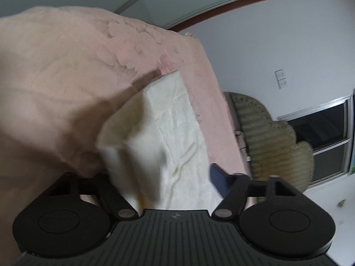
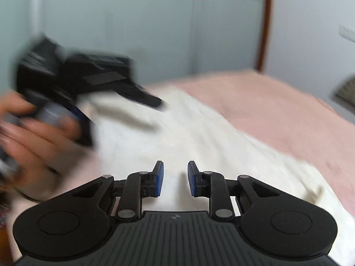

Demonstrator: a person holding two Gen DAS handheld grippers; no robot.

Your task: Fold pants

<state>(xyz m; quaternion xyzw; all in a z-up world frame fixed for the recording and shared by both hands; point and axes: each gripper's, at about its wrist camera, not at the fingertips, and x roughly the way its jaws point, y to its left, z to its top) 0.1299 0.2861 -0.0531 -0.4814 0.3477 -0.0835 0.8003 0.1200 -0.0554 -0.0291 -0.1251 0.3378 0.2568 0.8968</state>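
Observation:
Cream-white pants (image 1: 177, 122) lie lengthwise on a pink bed cover (image 1: 55, 77). My left gripper (image 1: 159, 173) has its jaws wide apart over the near end of the pants. A raised flap of the cloth stands between them and hides the left finger. The right blue pad (image 1: 218, 181) shows at the cloth's edge. In the right wrist view the pants (image 2: 199, 137) spread ahead. My right gripper (image 2: 175, 177) hovers above them, its blue pads a narrow gap apart with nothing between. A hand (image 2: 33, 133) holds the left gripper's blurred black body (image 2: 73, 77) at the far left.
The pink bed cover (image 2: 277, 110) runs to the right past the pants and ends at a pale wall. A green wicker chair (image 1: 266, 133) stands beside the bed, below a window (image 1: 321, 137) and a wall socket (image 1: 280, 78).

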